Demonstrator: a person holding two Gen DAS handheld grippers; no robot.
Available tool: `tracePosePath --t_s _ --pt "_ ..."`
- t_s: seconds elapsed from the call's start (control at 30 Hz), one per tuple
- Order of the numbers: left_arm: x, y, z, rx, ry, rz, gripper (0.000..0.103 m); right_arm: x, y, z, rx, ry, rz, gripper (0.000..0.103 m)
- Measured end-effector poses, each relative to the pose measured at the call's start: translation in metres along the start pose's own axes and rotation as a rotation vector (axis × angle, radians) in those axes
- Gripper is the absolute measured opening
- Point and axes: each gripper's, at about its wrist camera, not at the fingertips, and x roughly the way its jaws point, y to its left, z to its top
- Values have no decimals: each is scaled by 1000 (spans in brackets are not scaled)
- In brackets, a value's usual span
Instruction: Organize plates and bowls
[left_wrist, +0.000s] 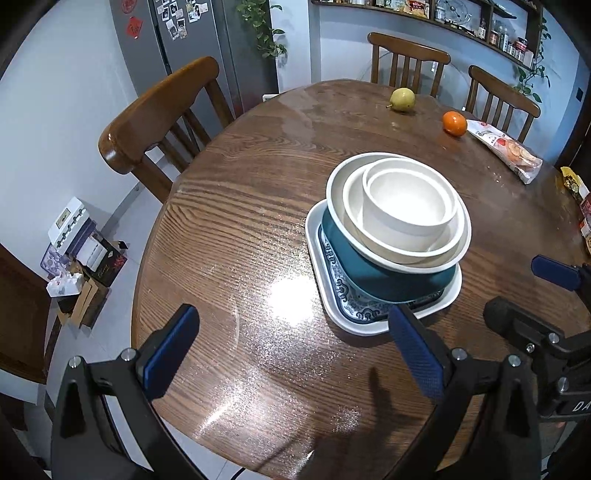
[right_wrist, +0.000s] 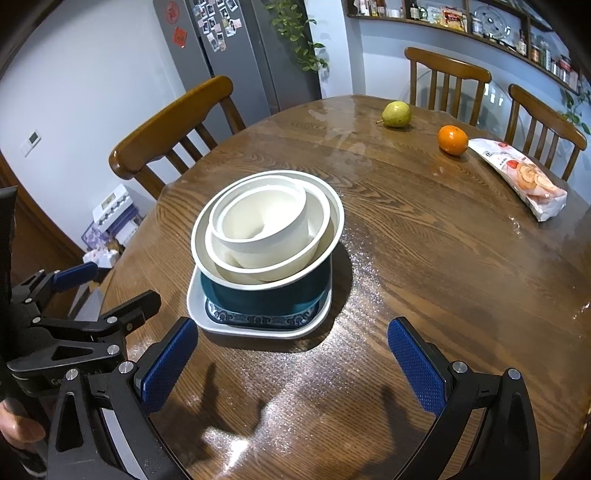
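Note:
One stack of dishes stands on the round wooden table (left_wrist: 229, 229). At the bottom lies a white rectangular plate (left_wrist: 373, 326) (right_wrist: 258, 332) with a blue patterned plate on it. On that sits a teal bowl (left_wrist: 391, 284) (right_wrist: 269, 299) with a white rim. Two white bowls nest inside it, the smallest (left_wrist: 410, 206) (right_wrist: 266, 225) on top. My left gripper (left_wrist: 291, 347) is open and empty, near and left of the stack. My right gripper (right_wrist: 291, 354) is open and empty, just in front of the stack. Each gripper shows in the other's view (left_wrist: 524, 291) (right_wrist: 107, 291).
A pear (right_wrist: 397, 114), an orange (right_wrist: 452, 139) and a snack packet (right_wrist: 524, 177) lie at the table's far side. More packets (left_wrist: 576, 188) lie at the right edge. Wooden chairs (right_wrist: 166, 125) stand around the table. A fridge and boxes on the floor are behind.

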Motion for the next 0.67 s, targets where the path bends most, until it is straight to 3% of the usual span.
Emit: tracePosePath --t_s 0.67 --pt "-1 -1 0 6 -12 -7 102 -1 4 -1 1 3 4 103"
